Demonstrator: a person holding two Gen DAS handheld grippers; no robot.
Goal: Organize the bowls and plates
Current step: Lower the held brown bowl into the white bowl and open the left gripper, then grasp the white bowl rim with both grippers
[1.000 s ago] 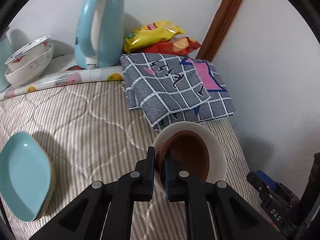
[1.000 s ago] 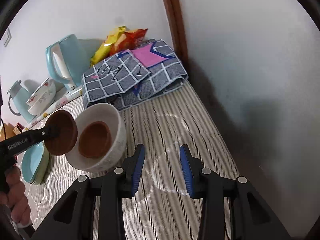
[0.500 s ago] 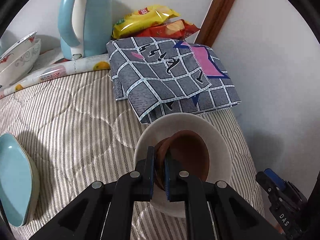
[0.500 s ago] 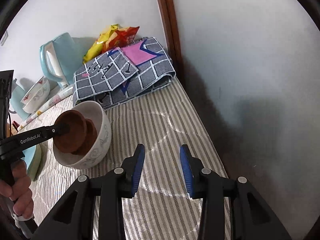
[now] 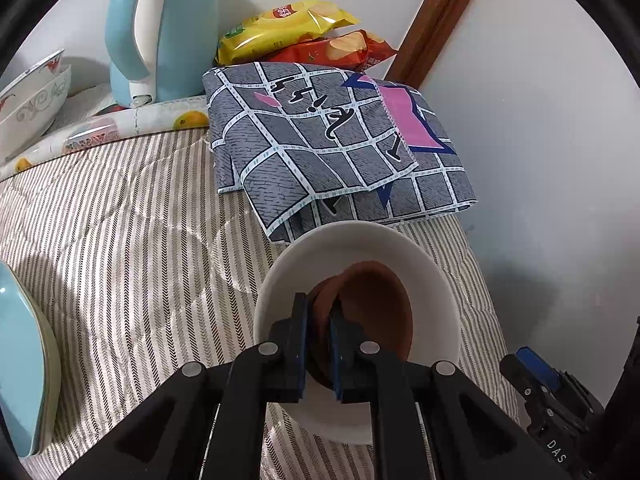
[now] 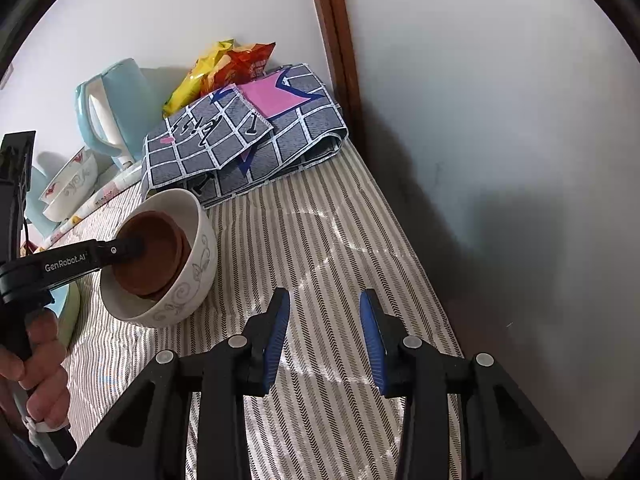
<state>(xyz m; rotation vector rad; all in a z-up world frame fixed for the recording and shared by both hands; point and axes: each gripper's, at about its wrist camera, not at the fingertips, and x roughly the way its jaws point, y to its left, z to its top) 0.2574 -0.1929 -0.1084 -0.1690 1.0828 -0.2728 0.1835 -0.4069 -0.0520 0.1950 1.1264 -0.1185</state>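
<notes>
My left gripper [image 5: 319, 312] is shut on the rim of a small brown bowl [image 5: 372, 308], which sits inside a white patterned bowl [image 5: 436, 292] on the striped quilt. In the right wrist view the brown bowl [image 6: 150, 258] rests on another brown bowl nested in the white bowl [image 6: 196, 264], with the left gripper [image 6: 132, 248] still clamped on its rim. My right gripper [image 6: 324, 320] is open and empty above the quilt, right of the white bowl. Stacked pale blue plates [image 5: 24, 364] lie at the left edge. Two stacked floral bowls [image 5: 32, 96] stand at the back left.
A light blue kettle [image 5: 160, 32] stands at the back. A folded grey checked cloth [image 5: 332, 144] lies just behind the white bowl, with snack bags [image 5: 304, 36] behind it. A white wall [image 6: 500, 140] and a brown wooden post [image 6: 336, 40] border the right side.
My left gripper has lowered the brown bowl from beside the white bowl down into it, onto the brown bowl inside. The right gripper has stayed open, shifting only slightly.
</notes>
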